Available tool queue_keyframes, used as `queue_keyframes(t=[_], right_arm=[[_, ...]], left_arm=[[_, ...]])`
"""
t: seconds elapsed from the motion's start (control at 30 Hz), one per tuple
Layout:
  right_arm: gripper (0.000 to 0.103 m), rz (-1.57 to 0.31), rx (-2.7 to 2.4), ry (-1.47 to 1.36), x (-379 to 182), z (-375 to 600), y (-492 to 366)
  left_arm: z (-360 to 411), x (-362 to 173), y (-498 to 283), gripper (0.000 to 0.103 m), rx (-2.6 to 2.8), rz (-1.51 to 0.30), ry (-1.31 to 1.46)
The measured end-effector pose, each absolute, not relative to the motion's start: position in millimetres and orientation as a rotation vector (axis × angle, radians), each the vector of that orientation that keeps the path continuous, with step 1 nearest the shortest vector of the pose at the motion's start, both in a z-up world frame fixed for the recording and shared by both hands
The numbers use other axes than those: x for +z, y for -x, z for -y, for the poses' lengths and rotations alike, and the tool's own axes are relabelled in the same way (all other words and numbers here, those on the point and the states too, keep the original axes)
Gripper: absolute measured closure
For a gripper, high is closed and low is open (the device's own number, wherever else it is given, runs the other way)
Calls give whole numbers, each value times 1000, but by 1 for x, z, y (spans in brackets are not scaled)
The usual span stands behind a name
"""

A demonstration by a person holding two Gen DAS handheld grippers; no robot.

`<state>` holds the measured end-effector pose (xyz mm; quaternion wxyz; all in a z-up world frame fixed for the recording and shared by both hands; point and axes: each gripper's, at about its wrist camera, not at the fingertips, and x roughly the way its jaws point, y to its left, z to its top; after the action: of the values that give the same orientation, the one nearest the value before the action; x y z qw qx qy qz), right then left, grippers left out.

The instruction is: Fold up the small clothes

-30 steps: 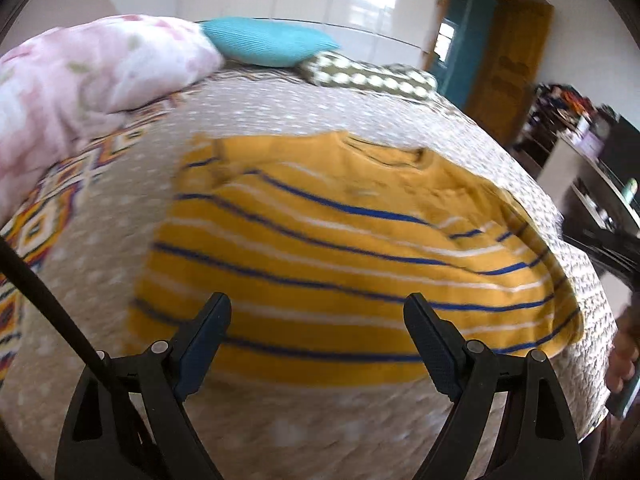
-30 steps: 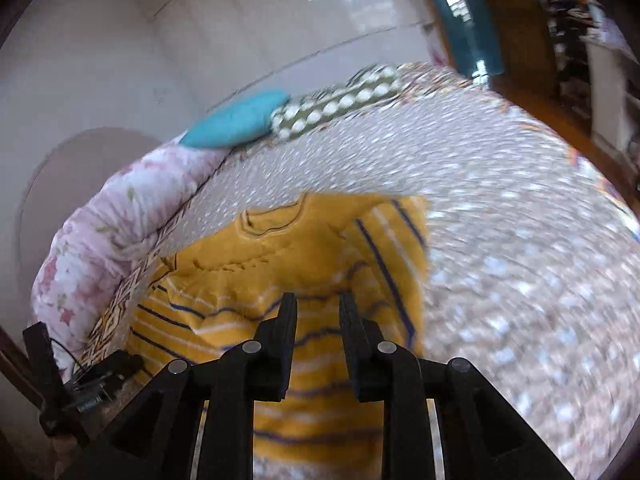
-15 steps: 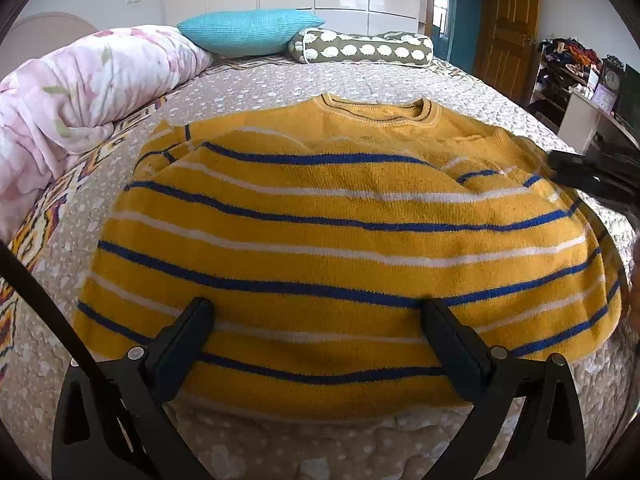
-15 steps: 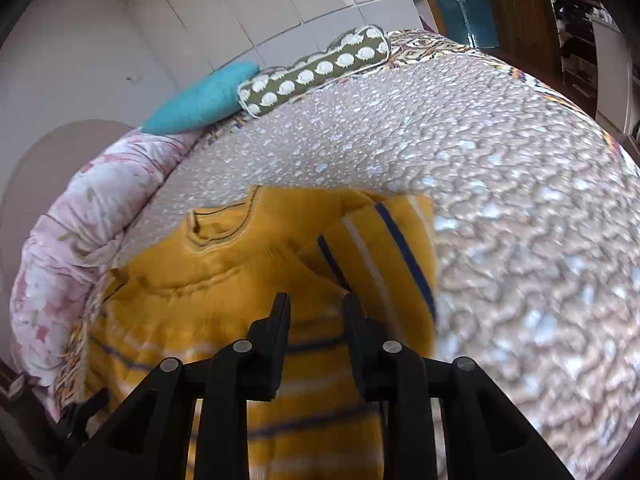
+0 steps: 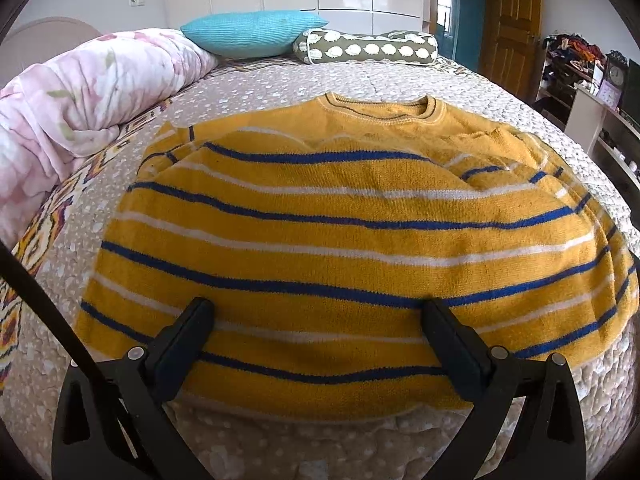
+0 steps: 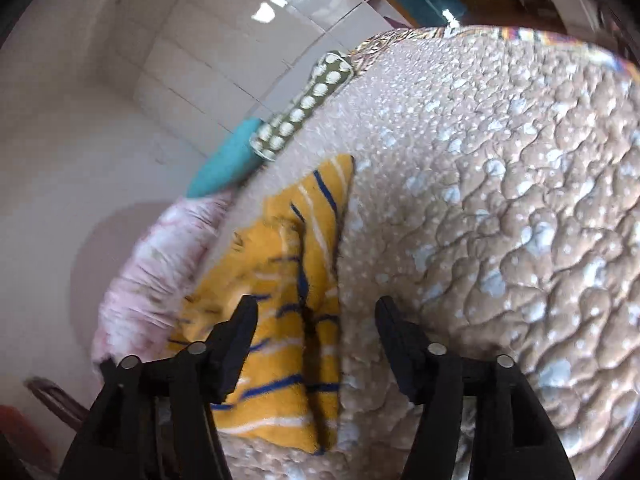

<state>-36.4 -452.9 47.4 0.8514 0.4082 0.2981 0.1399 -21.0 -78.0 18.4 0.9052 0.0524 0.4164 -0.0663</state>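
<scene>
A yellow sweater (image 5: 340, 224) with blue and white stripes lies flat on the bed, neck toward the pillows, both sleeves folded in over its body. My left gripper (image 5: 316, 320) is open and empty, its fingers spread just above the sweater's near hem. In the right wrist view the sweater (image 6: 296, 288) shows from its right side, with the folded sleeve edge along the quilt. My right gripper (image 6: 316, 316) is open and empty, hovering over that right edge.
The bed has a beige dotted quilt (image 5: 384, 80). A pink floral duvet (image 5: 80, 92) is heaped at the left. A teal pillow (image 5: 252, 32) and an olive spotted bolster (image 5: 368, 46) lie at the head. A desk and shelves (image 5: 592, 96) stand at the right.
My right gripper went from shut to open and swung out to the sweater's right edge. My left gripper moved in closer over the hem and stayed open.
</scene>
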Motion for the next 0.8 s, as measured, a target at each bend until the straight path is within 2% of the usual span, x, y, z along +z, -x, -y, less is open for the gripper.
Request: queue_keyframes(t=[0.8], right_arm=[[38, -580, 314, -904, 42, 459, 47]], left_arm=[[78, 19, 21, 0, -140, -859, -106]])
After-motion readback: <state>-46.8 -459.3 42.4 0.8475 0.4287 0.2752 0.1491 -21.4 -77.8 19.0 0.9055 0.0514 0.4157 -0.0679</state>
